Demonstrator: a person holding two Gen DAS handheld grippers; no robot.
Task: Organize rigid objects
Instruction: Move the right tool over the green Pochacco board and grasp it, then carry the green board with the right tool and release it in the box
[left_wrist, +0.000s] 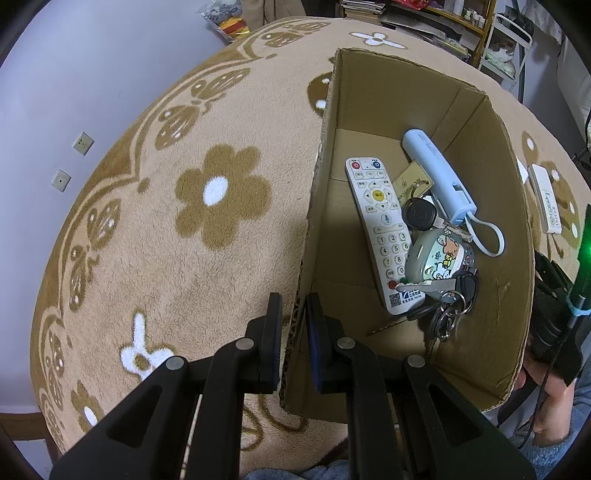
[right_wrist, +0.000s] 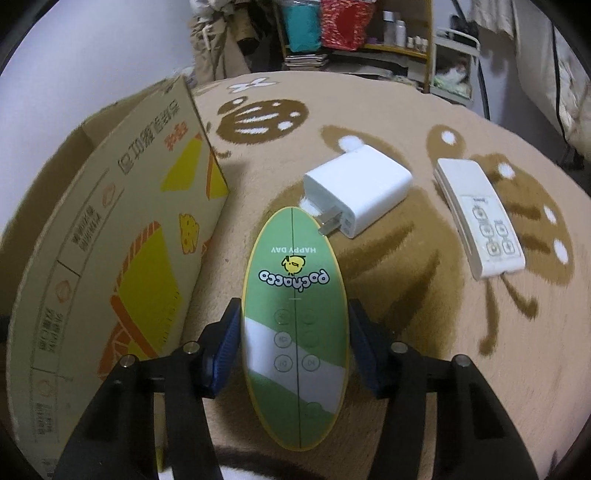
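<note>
Status: we have the left hand-held gripper (left_wrist: 293, 332) clenched on the near wall of the cardboard box (left_wrist: 491, 206), one finger inside and one outside, likely to keep the box from sliding on the blanket-covered desk (left_wrist: 155, 258) during drops. Already in the box: white remote (left_wrist: 380, 236), light blue power bank (left_wrist: 439, 181), cartoon case (left_wrist: 439, 258), round black fob (left_wrist: 419, 214), keys (left_wrist: 448, 306).

Right hand-held gripper (right_wrist: 293, 350) is clamped across the waist of the green oval remote (right_wrist: 293, 314), pads touching both long edges. The grip sits near the middle of its length, so it should stay balanced on the lift. The box stands just to the left of it.

Still loose on the desk: white charger (right_wrist: 360, 188), prongs pointing at the green remote, and a flat white remote (right_wrist: 480, 221) further right. We judge sorting to be roughly past halfway.
</note>
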